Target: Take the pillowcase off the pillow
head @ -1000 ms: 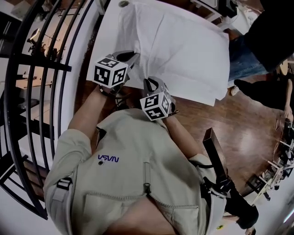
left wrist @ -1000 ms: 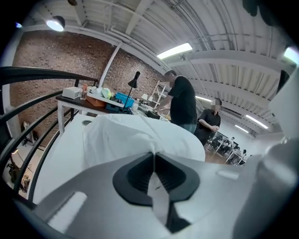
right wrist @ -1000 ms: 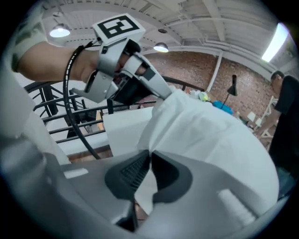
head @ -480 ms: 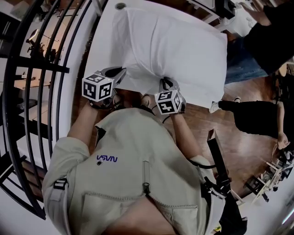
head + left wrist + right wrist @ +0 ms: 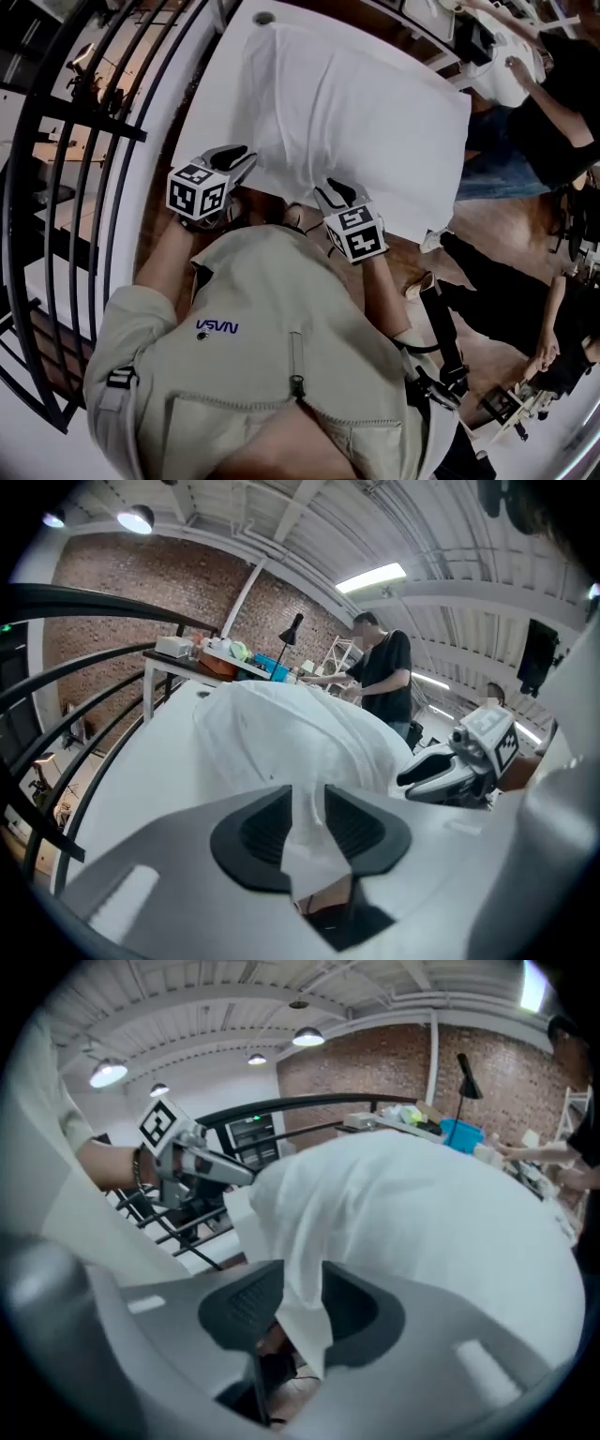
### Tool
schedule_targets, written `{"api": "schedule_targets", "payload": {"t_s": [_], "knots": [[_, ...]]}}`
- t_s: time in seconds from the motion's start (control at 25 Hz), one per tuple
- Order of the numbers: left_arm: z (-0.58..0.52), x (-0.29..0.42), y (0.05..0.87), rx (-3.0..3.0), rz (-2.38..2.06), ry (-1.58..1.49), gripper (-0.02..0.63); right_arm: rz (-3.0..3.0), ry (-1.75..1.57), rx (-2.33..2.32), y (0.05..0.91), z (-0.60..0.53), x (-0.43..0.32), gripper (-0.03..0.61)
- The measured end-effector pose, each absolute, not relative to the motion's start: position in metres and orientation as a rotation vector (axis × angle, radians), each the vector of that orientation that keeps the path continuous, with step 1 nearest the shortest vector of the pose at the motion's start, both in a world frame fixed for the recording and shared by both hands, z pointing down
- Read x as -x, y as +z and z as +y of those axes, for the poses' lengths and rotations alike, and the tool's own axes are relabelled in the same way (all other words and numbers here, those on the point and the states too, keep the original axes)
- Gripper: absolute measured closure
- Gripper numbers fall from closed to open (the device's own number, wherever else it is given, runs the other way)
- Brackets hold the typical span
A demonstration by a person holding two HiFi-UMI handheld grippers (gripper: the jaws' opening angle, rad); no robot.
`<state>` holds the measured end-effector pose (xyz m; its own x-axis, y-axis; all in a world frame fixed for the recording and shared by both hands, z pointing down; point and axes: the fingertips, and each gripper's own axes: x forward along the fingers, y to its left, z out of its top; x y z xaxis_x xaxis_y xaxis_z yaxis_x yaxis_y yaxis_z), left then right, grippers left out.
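A plump white pillow [image 5: 394, 131] inside its white pillowcase [image 5: 309, 84] lies on a white tabletop [image 5: 220, 75] in front of the person. Both grippers sit at its near edge.

The left gripper [image 5: 307, 808] has jaws that have just been opening. They stand partly apart, with a fold of the pillowcase loose between them, not pinched. The right gripper [image 5: 302, 1283] has likewise been opening, and the cloth edge hangs ungripped between its jaws.

The step in hand looks like taking a fresh hold on the case. Next, each pair of jaws probably needs to close on cloth alone, clear of the filling, before pulling.
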<state>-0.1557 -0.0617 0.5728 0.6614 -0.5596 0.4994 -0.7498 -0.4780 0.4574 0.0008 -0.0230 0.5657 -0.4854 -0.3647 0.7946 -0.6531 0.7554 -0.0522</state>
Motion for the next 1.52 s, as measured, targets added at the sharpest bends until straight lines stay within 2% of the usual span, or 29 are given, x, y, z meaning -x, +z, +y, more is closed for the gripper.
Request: {"api": "schedule_targets", "payload": {"t_s": [0.2, 0.32, 0.48, 0.72, 0.88, 0.96, 1.08, 1.16, 1.2, 1.24, 1.28, 1.52], "knots": [[-0.073, 0.184, 0.547, -2.176, -1.156, 0.282, 0.487, -2.360, 0.375, -0.711, 0.493, -0.039, 0.031, 0.451], [-0.091, 0.179, 0.537, -2.199, -1.206, 0.294, 0.398, -2.398, 0.244, -0.747, 0.483, -0.075, 0.047, 0.451], [-0.115, 0.162, 0.526, -2.252, -1.234, 0.294, 0.350, -2.393, 0.138, -0.771, 0.481, -0.113, 0.063, 0.442], [-0.153, 0.154, 0.533, -2.281, -1.190, 0.286, 0.347, -2.286, 0.051, -0.859, 0.486, -0.167, 0.087, 0.442], [-0.167, 0.143, 0.560, -2.240, -1.005, 0.283, 0.350, -2.157, 0.053, -0.873, 0.506, -0.187, 0.099, 0.419], [-0.167, 0.132, 0.569, -2.224, -0.891, 0.272, 0.377, -2.076, 0.062, -0.859, 0.522, -0.191, 0.100, 0.405], [-0.159, 0.115, 0.575, -2.246, -0.776, 0.319, 0.523, -1.976, 0.063, -0.841, 0.542, -0.190, 0.093, 0.405], [-0.155, 0.110, 0.574, -2.285, -0.760, 0.360, 0.585, -1.952, 0.056, -0.834, 0.542, -0.188, 0.090, 0.439], [-0.153, 0.109, 0.570, -2.308, -0.767, 0.367, 0.594, -1.954, 0.049, -0.840, 0.538, -0.189, 0.088, 0.473], [-0.152, 0.111, 0.565, -2.332, -0.777, 0.365, 0.595, -1.961, 0.042, -0.850, 0.532, -0.191, 0.087, 0.539], [-0.150, 0.113, 0.559, -2.354, -0.787, 0.357, 0.597, -1.971, 0.033, -0.860, 0.526, -0.194, 0.085, 0.568], [-0.135, 0.131, 0.549, -2.381, -0.867, 0.342, 0.600, -1.961, -0.041, -1.011, 0.489, -0.233, 0.044, 0.574]]}}
